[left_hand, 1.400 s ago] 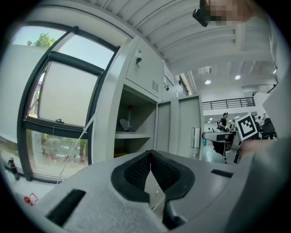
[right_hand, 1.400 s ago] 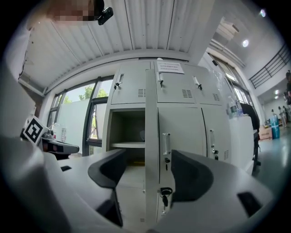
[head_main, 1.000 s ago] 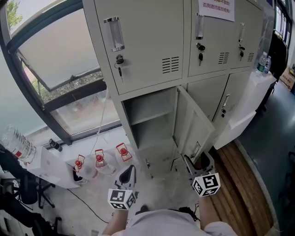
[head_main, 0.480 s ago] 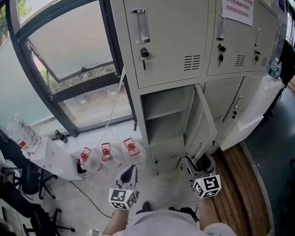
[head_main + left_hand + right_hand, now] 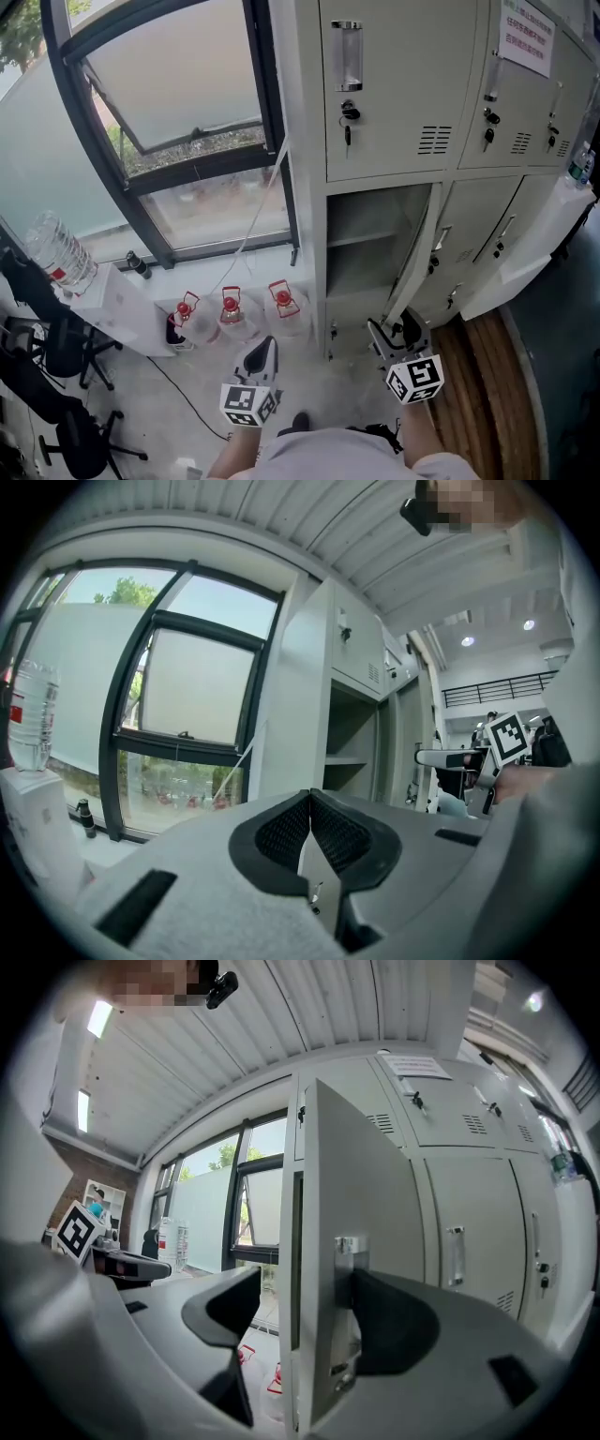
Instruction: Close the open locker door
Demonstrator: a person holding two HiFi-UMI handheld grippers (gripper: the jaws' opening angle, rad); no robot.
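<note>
1. Locker door (image 5: 419, 246): ajar on the lower compartment (image 5: 361, 246), swung out toward the person.
2. Right tool (image 5: 394, 330): jaws apart, straddling the door's free edge by its latch; one jaw sits just beside the outer face.
3. Left tool (image 5: 262, 349): jaws pressed together, empty, left of the door.

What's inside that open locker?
One shelf crosses the locker; the spaces above and below it look bare. The door stands open in front of the right part of the inside, so anything there cannot be seen.
</note>
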